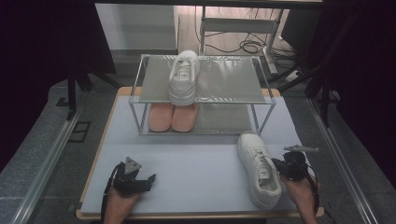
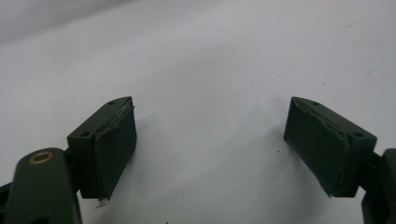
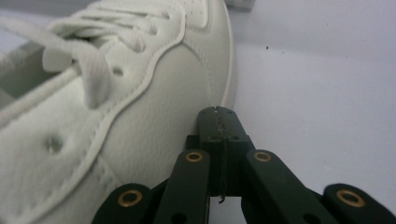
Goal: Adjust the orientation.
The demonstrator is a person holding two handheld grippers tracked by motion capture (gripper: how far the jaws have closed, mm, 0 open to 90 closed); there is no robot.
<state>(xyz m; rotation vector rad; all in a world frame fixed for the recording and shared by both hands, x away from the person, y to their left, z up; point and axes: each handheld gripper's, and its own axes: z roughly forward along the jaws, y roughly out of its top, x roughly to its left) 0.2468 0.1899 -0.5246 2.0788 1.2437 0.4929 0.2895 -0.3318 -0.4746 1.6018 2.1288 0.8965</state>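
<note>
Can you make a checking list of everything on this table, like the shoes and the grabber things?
Surface: pale table mat, bare between the grippers.
Job's things: one white sneaker lies on the mat by the right gripper; its twin, the second white sneaker, sits on the top shelf of the metal rack.
Clutter: pink slippers on the rack's lower shelf.
Grippers: left gripper has fingers wide apart, nothing between them; right gripper has fingers shut together, tips against the sneaker's side, holding nothing.
Cables: black cables on the floor behind the table.
Surroundings: dark curtains, grey floor.
</note>
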